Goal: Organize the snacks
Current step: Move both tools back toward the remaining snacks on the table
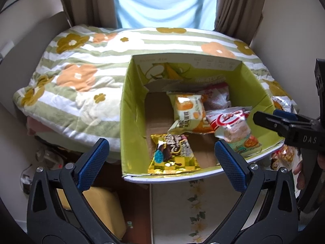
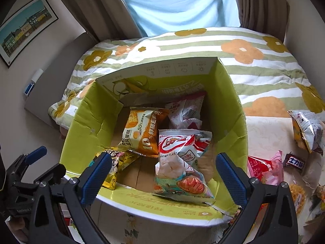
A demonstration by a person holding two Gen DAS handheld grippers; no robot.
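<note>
A green cardboard box (image 1: 132, 109) (image 2: 85, 122) stands open on the table and holds several snack packs. A gold chocolate pack (image 1: 172, 156) lies at its near left, an orange cake pack (image 2: 142, 132) in the middle, a shrimp flakes bag (image 2: 180, 162) at the near right, a pink pack (image 2: 186, 109) at the back. My left gripper (image 1: 160, 164) is open and empty above the box's near edge. My right gripper (image 2: 162, 177) is open and empty above the shrimp flakes bag; it also shows at the right of the left wrist view (image 1: 284, 124).
Loose snacks lie on the table right of the box: a red-pink pack (image 2: 266, 168), a small dark chocolate bar (image 2: 294, 162), a silver bag (image 2: 306, 128). A flowered quilt (image 1: 81, 71) covers the bed behind. A yellow object (image 1: 101, 209) sits low at the left.
</note>
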